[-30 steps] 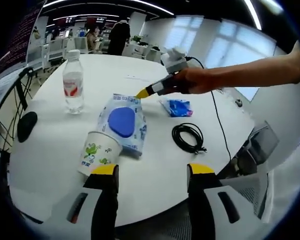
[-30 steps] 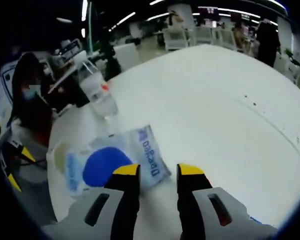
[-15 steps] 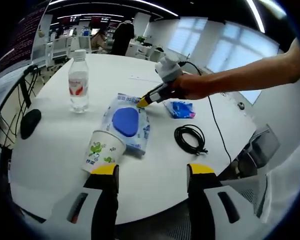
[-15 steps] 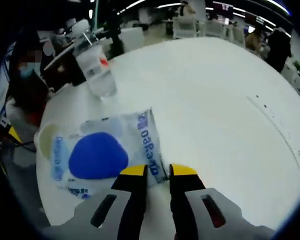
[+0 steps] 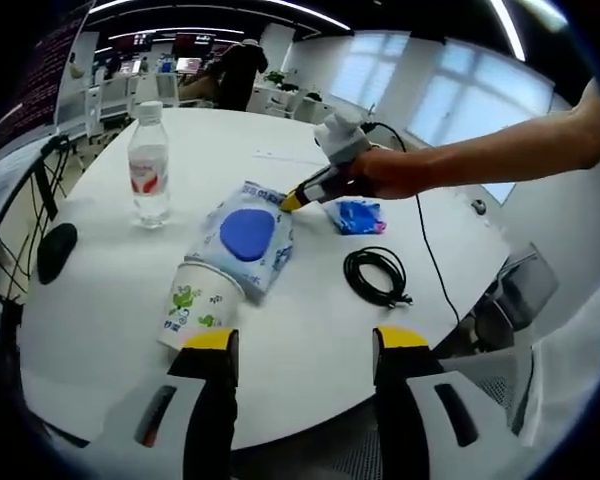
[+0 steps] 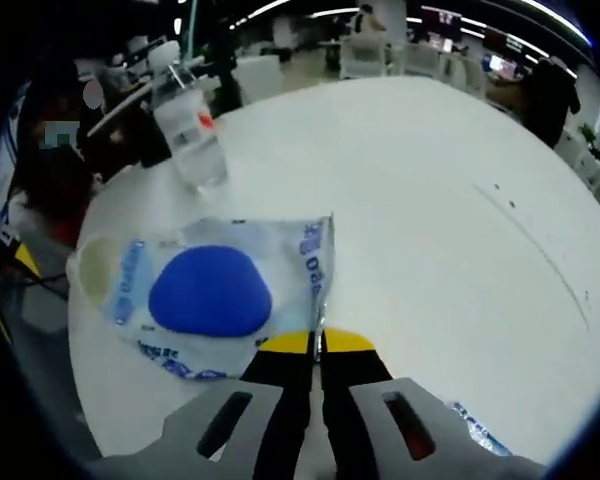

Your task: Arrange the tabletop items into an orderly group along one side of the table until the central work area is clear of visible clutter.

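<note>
The right tool [image 6: 315, 345] pinches the edge of the soft white wipes pack with its blue oval lid [image 6: 205, 295]. The left tool [image 5: 305, 350] hangs spread above the round white table [image 5: 310, 310], just by the printed paper cup [image 5: 200, 303].

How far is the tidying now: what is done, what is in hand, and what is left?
Done: nothing looks grouped yet; the bottle, cup, cable and blue packet lie spread over the table. In hand: the right gripper has its jaws shut on the edge of the wipes pack. Left: moving the pack and the other items to one side. The left gripper is open and idle.
</note>
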Action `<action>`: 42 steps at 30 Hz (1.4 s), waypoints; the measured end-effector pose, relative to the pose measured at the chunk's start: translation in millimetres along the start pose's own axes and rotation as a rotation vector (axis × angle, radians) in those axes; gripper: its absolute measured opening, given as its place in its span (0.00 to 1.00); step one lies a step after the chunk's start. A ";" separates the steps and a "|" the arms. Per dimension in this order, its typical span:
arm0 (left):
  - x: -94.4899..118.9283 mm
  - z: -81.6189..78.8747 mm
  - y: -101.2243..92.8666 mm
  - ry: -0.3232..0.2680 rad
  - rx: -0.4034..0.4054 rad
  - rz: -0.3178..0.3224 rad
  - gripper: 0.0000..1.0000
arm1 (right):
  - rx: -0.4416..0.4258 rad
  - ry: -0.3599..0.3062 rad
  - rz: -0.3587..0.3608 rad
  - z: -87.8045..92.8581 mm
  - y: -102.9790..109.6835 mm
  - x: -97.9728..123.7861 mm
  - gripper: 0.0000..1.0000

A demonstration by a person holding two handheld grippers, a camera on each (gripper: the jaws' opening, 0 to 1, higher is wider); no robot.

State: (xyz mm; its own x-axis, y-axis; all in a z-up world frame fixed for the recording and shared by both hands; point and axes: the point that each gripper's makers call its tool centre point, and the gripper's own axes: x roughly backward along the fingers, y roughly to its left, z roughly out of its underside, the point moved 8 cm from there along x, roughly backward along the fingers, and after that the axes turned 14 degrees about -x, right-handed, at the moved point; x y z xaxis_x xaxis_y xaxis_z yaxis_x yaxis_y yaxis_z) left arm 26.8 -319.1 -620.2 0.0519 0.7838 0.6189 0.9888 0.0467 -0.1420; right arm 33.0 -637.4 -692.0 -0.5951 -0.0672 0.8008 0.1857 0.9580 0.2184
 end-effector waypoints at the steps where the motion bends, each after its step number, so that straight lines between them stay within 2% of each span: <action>1: 0.0 -0.1 -0.2 -0.001 -0.001 0.000 0.53 | -0.005 -0.001 0.002 0.4 -0.6 1.2 0.00; 16: -3.8 -3.4 -3.6 0.001 -0.023 0.015 0.53 | -0.141 -0.059 0.043 14.9 -22.7 28.3 0.00; 29: -5.0 -4.9 -7.9 -0.002 -0.048 0.036 0.52 | -0.291 -0.145 0.060 34.3 -27.2 53.9 0.00; 42: -9.2 -13.9 -3.6 -0.021 -0.063 0.048 0.51 | -0.343 -0.177 0.078 55.6 -22.1 75.5 0.00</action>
State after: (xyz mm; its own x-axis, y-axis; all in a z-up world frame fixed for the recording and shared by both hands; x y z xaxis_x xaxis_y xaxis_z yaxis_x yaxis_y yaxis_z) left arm 24.7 -335.1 -614.7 0.0972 0.7973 0.5957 0.9921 -0.0299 -0.1219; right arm -59.5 -648.2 -667.4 -0.6890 0.0796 0.7204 0.4679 0.8079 0.3583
